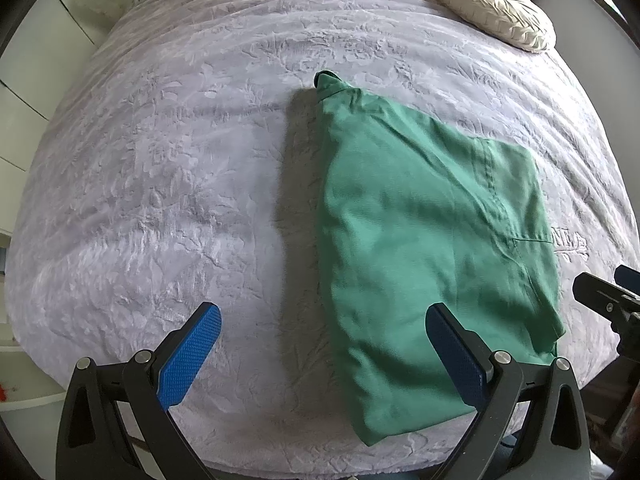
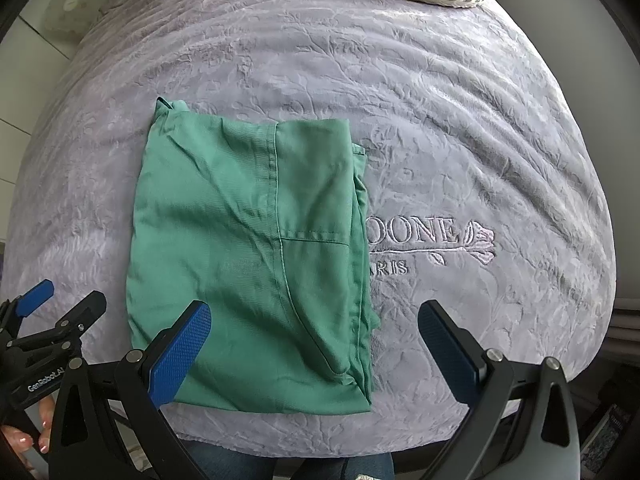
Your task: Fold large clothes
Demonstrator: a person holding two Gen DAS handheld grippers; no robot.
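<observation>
**Last fold on the green garment**

I have both tools hanging above the near edge of the bed, and neither touches cloth. My left hand-held gripper is spread wide and empty, with the garment's left edge between its fingers. My right hand-held gripper is equally wide and empty, straddling the garment's near right part.

The garment lies flat on the grey bedspread, already folded into a tall rectangle, near me and left of the embroidered lettering. A seam and a pocket line run across its top layer. Along its right side several layer edges stack loosely; the left side looks like a clean fold.

I judge the step in hand to be halving it, near edge over to the far edge. To do that well, I would pinch the two near corners, one per tool, and bite deep enough on the right to catch every loose layer. Then I would lift both corners evenly, carry them level and lay them square on the far edge. The cloth looks thin and slippery, so uneven lifting could skew the stack. The pillow sits well clear.
</observation>
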